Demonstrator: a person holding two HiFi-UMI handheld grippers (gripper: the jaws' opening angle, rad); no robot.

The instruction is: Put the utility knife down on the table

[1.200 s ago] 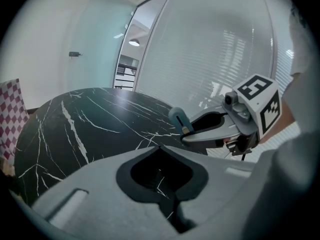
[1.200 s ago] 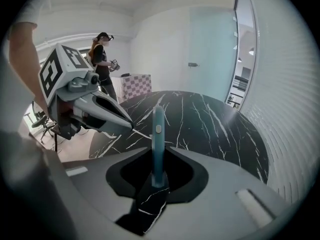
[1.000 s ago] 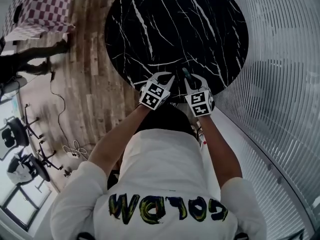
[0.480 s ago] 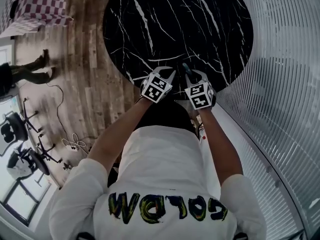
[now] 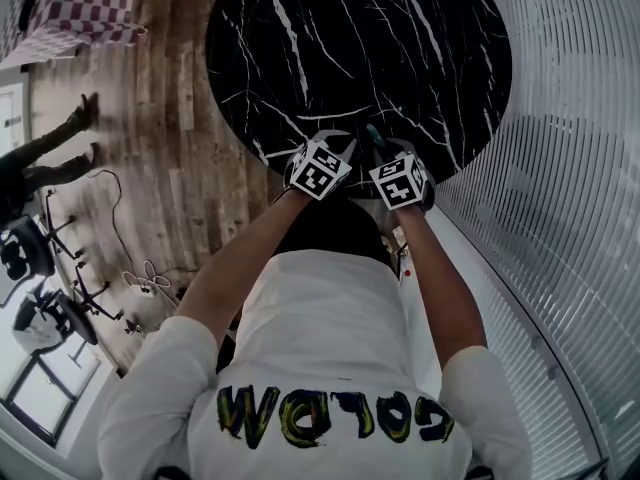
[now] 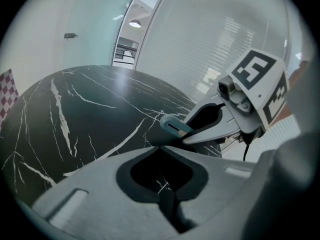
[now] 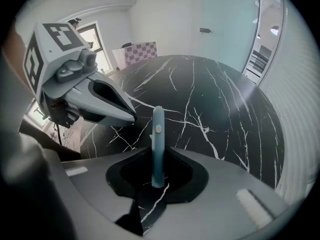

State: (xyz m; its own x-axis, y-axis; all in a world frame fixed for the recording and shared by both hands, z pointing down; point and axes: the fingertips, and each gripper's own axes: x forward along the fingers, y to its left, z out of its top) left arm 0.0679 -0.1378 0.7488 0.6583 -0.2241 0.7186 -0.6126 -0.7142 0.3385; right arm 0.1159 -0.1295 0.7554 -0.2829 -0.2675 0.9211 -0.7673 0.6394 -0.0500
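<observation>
While both hands sink lower over the near edge of the table point(image 5: 400, 48), the right gripper point(image 5: 388, 148) keeps its jaws pinched on the teal utility knife point(image 7: 158, 134). The knife pokes out ahead of them and hangs over the black marble, not yet resting on it as far as I can tell. The left gripper point(image 6: 160, 148) comes down just beside it, jaws pressed together on nothing, so the put-down looks close, with only the last lowering and the release to come.
</observation>
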